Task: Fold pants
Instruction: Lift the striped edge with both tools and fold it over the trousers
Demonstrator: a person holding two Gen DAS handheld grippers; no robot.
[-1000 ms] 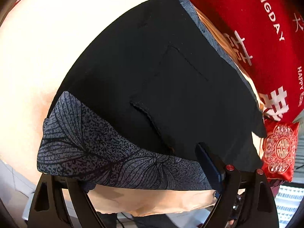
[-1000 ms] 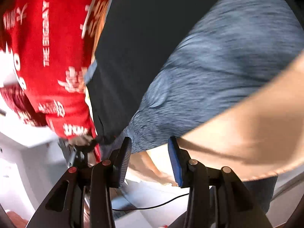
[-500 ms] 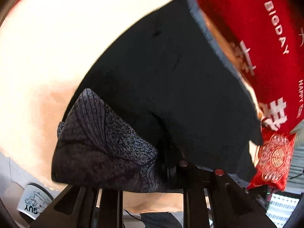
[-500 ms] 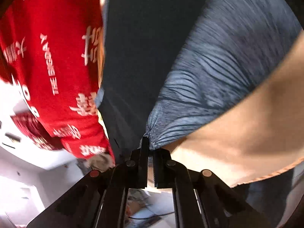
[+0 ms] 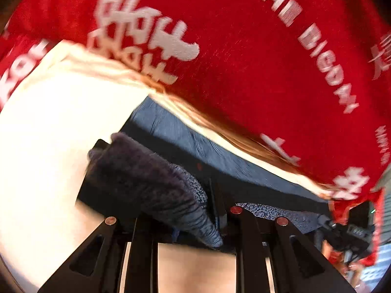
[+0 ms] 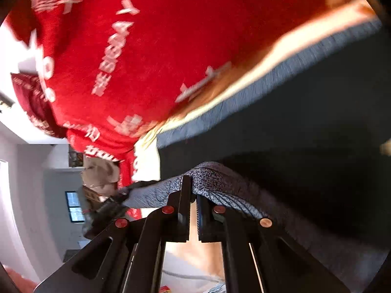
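Since 1 second ago both claws have closed and lifted the hem. Left claw (image 5: 195, 205) and right claw (image 6: 193, 193) each pinch the soft, light black pants with grey leaf-print cuffs (image 6: 305, 131), draped just ahead over the cream bed sheet (image 5: 48, 122); grip near the corners.

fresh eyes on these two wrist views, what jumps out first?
The red blanket with white lettering fills the top of both views. Below it lie the dark pants on a cream sheet. Each gripper, left gripper and right gripper, is clamped on the patterned grey waistband at the bottom.
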